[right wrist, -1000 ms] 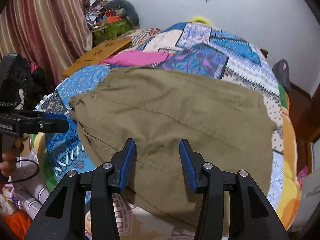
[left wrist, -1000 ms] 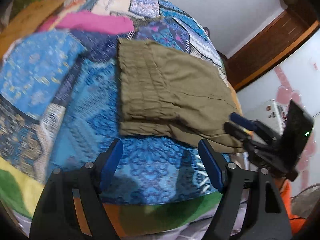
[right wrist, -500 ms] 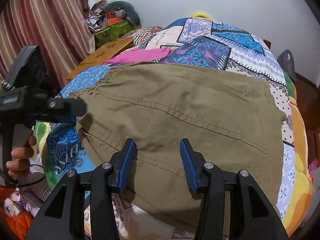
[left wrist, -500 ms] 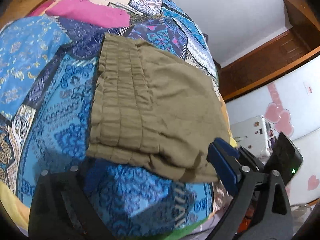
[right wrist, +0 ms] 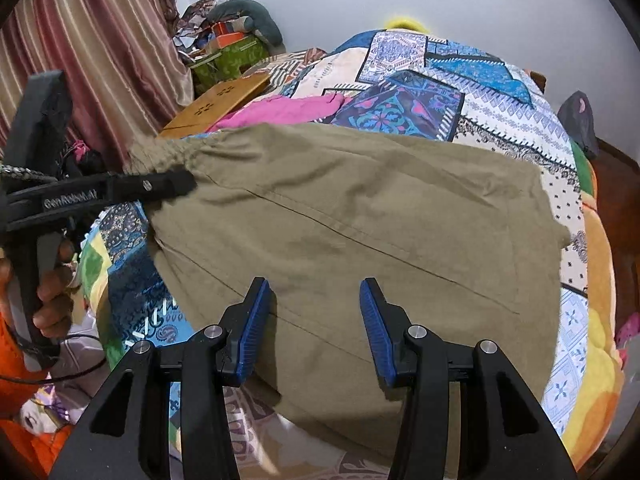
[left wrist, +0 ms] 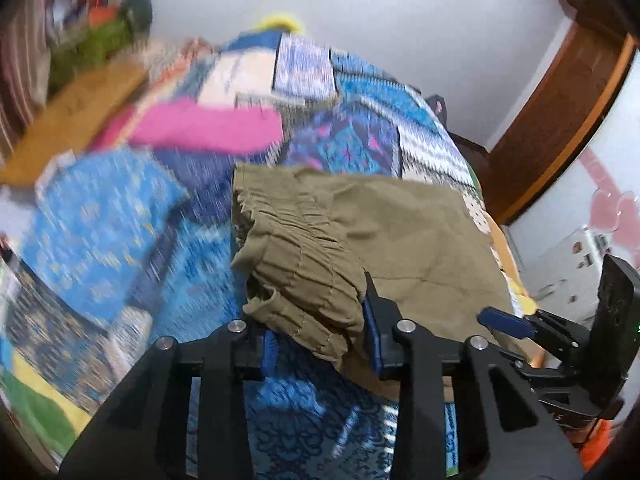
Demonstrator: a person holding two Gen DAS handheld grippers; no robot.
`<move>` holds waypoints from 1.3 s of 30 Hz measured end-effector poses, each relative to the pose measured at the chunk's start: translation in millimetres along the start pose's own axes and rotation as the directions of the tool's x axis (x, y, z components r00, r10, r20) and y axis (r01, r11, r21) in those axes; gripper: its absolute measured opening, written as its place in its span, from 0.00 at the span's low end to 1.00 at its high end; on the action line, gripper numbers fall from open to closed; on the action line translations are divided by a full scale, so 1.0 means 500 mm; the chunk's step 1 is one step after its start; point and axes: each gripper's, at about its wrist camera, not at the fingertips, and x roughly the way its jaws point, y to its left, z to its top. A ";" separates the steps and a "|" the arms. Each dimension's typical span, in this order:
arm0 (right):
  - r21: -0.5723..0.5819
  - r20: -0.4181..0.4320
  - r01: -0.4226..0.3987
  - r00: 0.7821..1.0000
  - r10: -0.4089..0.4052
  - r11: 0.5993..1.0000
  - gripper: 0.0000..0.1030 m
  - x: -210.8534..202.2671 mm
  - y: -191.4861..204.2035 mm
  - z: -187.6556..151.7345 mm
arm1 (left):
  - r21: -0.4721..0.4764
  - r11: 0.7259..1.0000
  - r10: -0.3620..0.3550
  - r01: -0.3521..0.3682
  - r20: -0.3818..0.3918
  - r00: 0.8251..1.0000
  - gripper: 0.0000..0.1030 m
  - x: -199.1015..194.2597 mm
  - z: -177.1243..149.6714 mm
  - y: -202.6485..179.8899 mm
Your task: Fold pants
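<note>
Olive-green pants [right wrist: 360, 208] lie folded on a patchwork bed cover; they also show in the left wrist view [left wrist: 400, 232]. My left gripper [left wrist: 320, 336] is shut on the bunched elastic waistband [left wrist: 304, 280] at the pants' near left corner; it also shows in the right wrist view [right wrist: 172, 184] at the waistband. My right gripper [right wrist: 312, 320] is open above the pants' near edge, with cloth between its blue pads but not pinched. It also shows in the left wrist view [left wrist: 504, 322] at the right.
The blue patchwork bed cover [right wrist: 460, 80] spreads under the pants. A pink cloth [right wrist: 280, 108] and a wooden board [right wrist: 216, 104] lie beyond the waistband. Curtains [right wrist: 80, 60] hang at left. Clutter [right wrist: 228, 40] sits at the bed's far corner.
My left gripper has closed in on the waistband corner and shut on it, bunching and lifting the cloth. My right gripper has stayed open over the near edge.
</note>
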 end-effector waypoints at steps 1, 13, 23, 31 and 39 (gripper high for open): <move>0.014 0.004 -0.006 1.000 0.006 1.000 0.42 -0.001 -0.004 -0.001 | 0.033 0.999 0.029 -0.030 0.032 0.999 0.33 -0.012 0.007 -0.007; 0.025 0.009 -0.002 1.000 0.002 1.000 0.44 0.019 -0.004 -0.012 | 0.338 0.889 0.187 -0.310 0.351 0.918 0.31 -0.099 0.025 -0.144; 0.089 0.037 -0.026 0.999 0.022 0.996 0.44 -0.010 -0.028 -0.027 | 0.462 0.841 0.110 -0.281 0.363 0.925 0.30 -0.092 0.009 -0.252; 0.165 0.057 0.093 0.993 -0.103 0.982 0.44 -0.077 -0.098 -0.075 | 0.576 0.771 0.073 -0.270 0.342 0.937 0.30 -0.073 -0.019 -0.315; 0.205 0.021 0.129 0.991 -0.136 0.970 0.44 -0.070 -0.142 -0.114 | 0.632 0.745 0.035 -0.214 0.284 0.958 0.28 -0.041 -0.039 -0.369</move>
